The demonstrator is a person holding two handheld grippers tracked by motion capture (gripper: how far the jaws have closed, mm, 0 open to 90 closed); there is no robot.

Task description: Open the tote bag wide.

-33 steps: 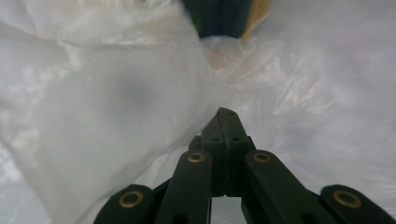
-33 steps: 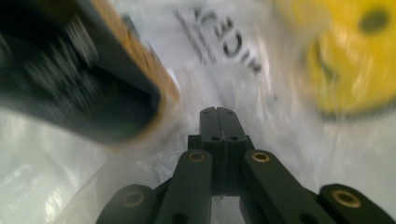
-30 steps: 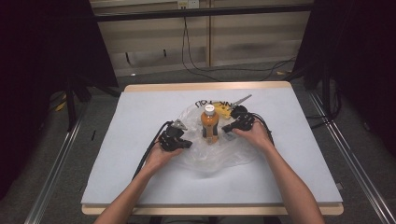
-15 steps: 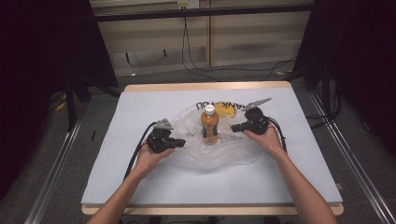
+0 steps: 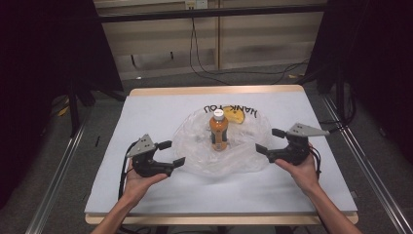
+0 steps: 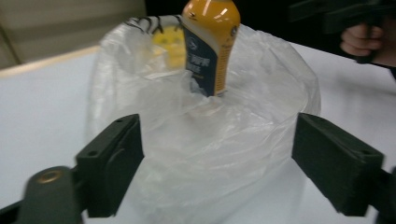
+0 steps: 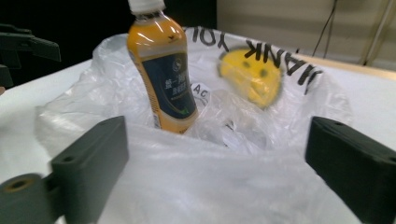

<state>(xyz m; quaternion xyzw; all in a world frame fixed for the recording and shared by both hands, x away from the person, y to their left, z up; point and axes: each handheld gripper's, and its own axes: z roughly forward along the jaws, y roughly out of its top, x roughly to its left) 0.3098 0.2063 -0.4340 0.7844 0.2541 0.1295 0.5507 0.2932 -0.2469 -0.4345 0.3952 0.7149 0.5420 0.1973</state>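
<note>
The orange bottle [image 5: 218, 132] stands up inside the clear plastic bag [image 5: 195, 146] in the middle of the counter [image 5: 146, 112]. The left tongs [image 5: 168, 153] and right tongs [image 5: 269, 141] have just been opening; both are wide apart, holding nothing. Next they probably must pinch the bag's edges.

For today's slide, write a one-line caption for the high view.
Two open grippers, left gripper and right gripper, flank an upright orange bottle in a plastic bag.
</note>
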